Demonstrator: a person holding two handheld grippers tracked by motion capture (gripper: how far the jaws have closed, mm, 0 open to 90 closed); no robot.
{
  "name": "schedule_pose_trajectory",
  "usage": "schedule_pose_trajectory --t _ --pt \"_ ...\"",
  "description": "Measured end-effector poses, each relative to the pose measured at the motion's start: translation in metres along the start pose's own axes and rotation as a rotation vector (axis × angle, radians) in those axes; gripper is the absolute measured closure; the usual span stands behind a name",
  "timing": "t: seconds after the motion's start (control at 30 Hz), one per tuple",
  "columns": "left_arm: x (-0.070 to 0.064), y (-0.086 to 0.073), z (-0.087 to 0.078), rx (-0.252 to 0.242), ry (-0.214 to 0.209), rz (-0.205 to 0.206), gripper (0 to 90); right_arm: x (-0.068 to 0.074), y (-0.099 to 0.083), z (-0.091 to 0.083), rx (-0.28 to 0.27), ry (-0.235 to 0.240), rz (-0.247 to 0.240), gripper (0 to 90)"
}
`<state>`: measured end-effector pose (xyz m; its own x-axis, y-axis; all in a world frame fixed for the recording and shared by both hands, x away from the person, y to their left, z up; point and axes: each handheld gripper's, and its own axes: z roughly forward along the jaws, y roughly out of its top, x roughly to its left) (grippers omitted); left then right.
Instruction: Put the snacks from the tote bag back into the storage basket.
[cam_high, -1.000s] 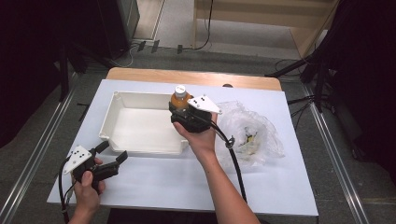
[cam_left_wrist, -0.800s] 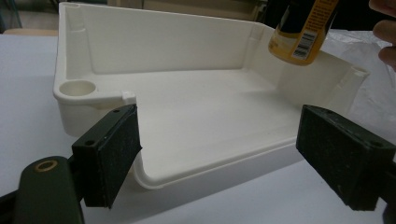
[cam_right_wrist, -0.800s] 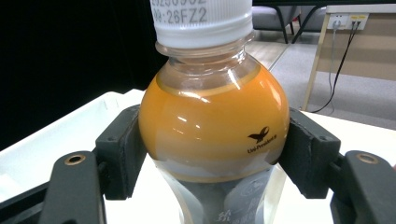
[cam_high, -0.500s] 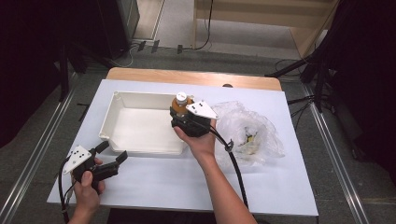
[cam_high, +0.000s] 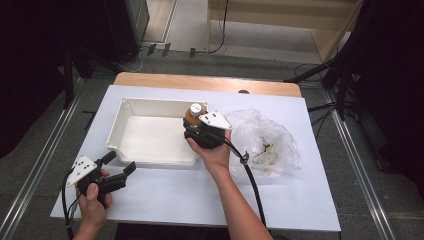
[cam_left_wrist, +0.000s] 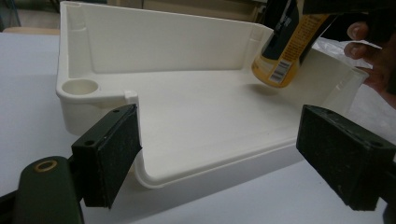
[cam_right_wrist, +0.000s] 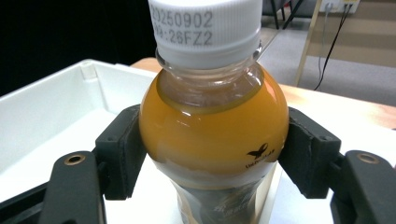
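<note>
- While the right gripper (cam_high: 196, 126) keeps its jaws clamped on the shoulder of the bottle (cam_high: 195, 111), the bottle has come slightly lower and nearer the person than a second ago, over the right-hand part of the white tray (cam_high: 131, 107).
- Judging from the left gripper view, the bottle (cam_left_wrist: 286, 49) hangs tilted just above the tray floor (cam_left_wrist: 205, 116), its base seemingly not yet touching; this looks like the last stretch of setting it into the tray.
- Since a second ago the left gripper (cam_high: 117, 172) has barely shifted: it rests on the tabletop (cam_high: 310, 190) near the tray's front corner, jaws spread wide and holding nothing.
- From the high view, the hand (cam_high: 214, 152) and gripper body cover most of the bottle, so only its white cap and orange shoulder show.
- Close up, the right gripper view cuts off the lower bottle (cam_right_wrist: 212, 135); the label print is too blurred to read.
- What lies inside the crumpled clear plastic bag (cam_high: 265, 142) beside the tray is hard to make out.
</note>
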<state>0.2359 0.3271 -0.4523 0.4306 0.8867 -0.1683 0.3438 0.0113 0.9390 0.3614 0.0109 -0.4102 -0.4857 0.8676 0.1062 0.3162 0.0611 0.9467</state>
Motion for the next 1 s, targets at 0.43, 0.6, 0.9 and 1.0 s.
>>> schedule_pose_trajectory --t 0.43,0.6,0.9,1.0 --pt "0.000 0.000 0.000 -0.002 -0.007 0.001 13.9 -0.001 -0.012 0.007 0.028 -0.021 -0.011 30.9" --pt "0.000 0.000 0.001 -0.005 -0.008 0.003 13.9 -0.005 -0.012 0.007 0.028 -0.021 0.009 30.7" --pt "-0.002 0.000 0.001 -0.010 0.000 0.008 11.7 -0.010 -0.006 -0.001 0.025 0.007 0.040 24.8" --pt "-0.002 0.000 0.001 -0.008 0.002 0.012 11.7 -0.010 -0.003 -0.005 0.016 0.037 0.043 24.4"
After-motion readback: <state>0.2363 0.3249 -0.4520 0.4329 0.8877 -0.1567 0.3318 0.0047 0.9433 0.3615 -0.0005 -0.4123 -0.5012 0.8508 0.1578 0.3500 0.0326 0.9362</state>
